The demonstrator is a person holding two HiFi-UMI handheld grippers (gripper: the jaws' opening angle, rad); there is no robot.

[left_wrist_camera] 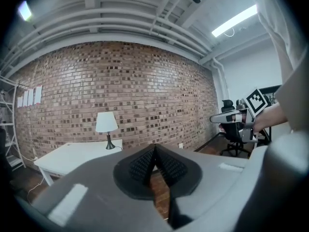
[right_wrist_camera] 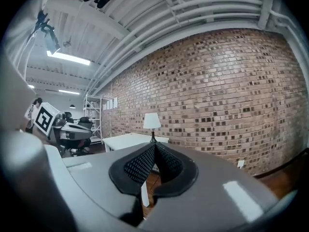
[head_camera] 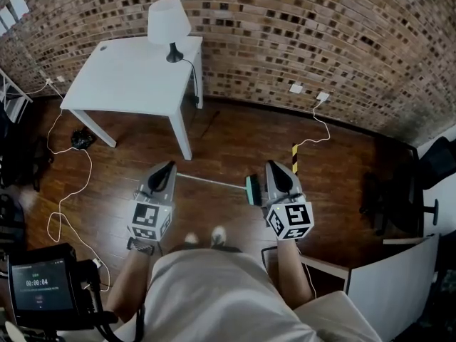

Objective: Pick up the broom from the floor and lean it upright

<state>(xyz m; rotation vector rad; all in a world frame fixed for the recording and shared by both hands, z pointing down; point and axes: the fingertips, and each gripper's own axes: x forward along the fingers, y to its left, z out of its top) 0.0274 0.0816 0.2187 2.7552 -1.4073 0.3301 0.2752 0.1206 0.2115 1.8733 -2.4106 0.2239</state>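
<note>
Two claws mine, both pinched closed, nothing held. Judge broom light, pole stiff and smooth, head end heavier: take pole mid-length, squeeze firm. Lies flat on floor below claws: pole tip at 3 o'clock of left gripper, green head at 9 o'clock of right gripper.

Centre: wood floor open betw. white table and wall cable. Table w/ lamp blocks upper left (front leg near broom handle end). Loose cable loops on floor left; office chair right; brick wall closes far side.
</note>
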